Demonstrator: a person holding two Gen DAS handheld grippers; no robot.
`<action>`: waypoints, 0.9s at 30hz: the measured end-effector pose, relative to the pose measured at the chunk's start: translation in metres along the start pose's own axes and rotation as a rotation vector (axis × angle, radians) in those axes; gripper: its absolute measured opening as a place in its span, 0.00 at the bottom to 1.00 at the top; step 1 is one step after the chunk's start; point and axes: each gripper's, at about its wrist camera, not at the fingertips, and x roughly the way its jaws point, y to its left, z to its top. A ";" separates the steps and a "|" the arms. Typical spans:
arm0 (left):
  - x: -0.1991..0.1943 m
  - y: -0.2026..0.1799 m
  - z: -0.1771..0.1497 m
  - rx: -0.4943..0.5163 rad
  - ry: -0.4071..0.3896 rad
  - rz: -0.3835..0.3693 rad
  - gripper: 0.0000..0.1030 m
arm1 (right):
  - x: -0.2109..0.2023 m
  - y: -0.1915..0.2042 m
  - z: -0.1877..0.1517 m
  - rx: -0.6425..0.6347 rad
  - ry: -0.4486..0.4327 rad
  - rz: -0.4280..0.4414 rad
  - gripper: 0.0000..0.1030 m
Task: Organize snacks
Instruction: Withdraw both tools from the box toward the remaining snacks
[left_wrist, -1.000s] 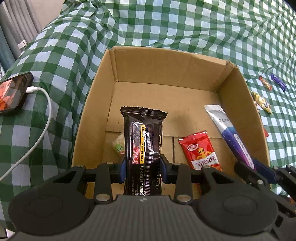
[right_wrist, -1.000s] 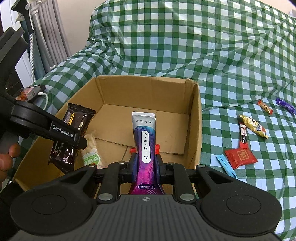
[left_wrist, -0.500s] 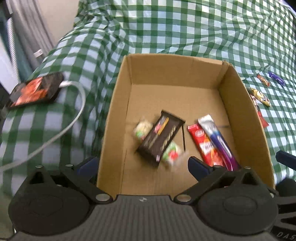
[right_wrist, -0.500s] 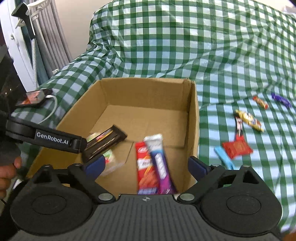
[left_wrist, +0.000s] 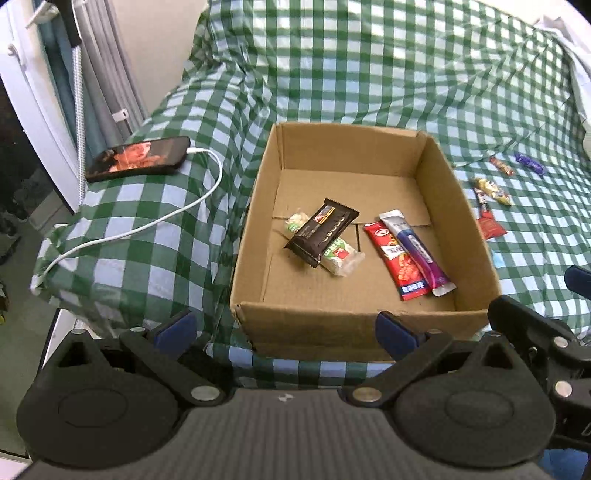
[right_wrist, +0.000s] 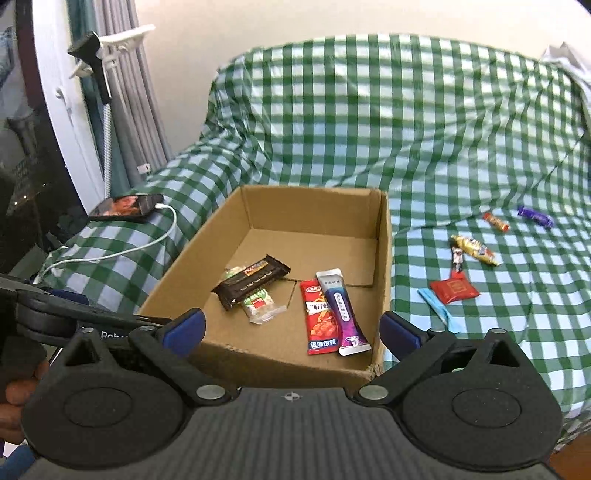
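Note:
An open cardboard box (left_wrist: 332, 325) (right_wrist: 258, 354) sits on the green checked cloth. Inside it a black snack bar (left_wrist: 321, 230) (right_wrist: 251, 280) lies across a green-and-white packet (left_wrist: 341, 256). To their right a purple stick pack (left_wrist: 417, 251) (right_wrist: 341, 310) rests on a red packet (left_wrist: 397, 262). My left gripper (left_wrist: 284, 330) is open and empty, pulled back before the box's near wall. My right gripper (right_wrist: 293, 328) is still opening, with nothing between its fingers, also back from the box. Loose snacks lie on the cloth right of the box: a red square packet (right_wrist: 454, 290), a blue stick (right_wrist: 437, 308), a yellow candy (right_wrist: 474, 249).
A phone (left_wrist: 138, 162) on a white cable (left_wrist: 147, 229) lies on the cloth left of the box. Grey curtains (right_wrist: 122, 110) and a white frame stand at the far left. An orange candy (right_wrist: 496, 221) and a purple candy (right_wrist: 535, 216) lie farther right.
Both grippers let go: the black bar and the purple stick pack dropped into the box. Both grippers opened wide, then rose and drew back from the box.

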 end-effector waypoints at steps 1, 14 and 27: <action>-0.006 -0.001 -0.003 0.000 -0.010 -0.001 1.00 | -0.007 0.001 -0.002 -0.005 -0.014 -0.004 0.97; -0.049 0.001 -0.022 -0.004 -0.090 -0.008 1.00 | -0.060 0.013 -0.011 -0.054 -0.130 -0.022 0.99; -0.050 -0.001 -0.024 0.009 -0.087 -0.010 1.00 | -0.066 0.014 -0.013 -0.056 -0.137 -0.023 0.99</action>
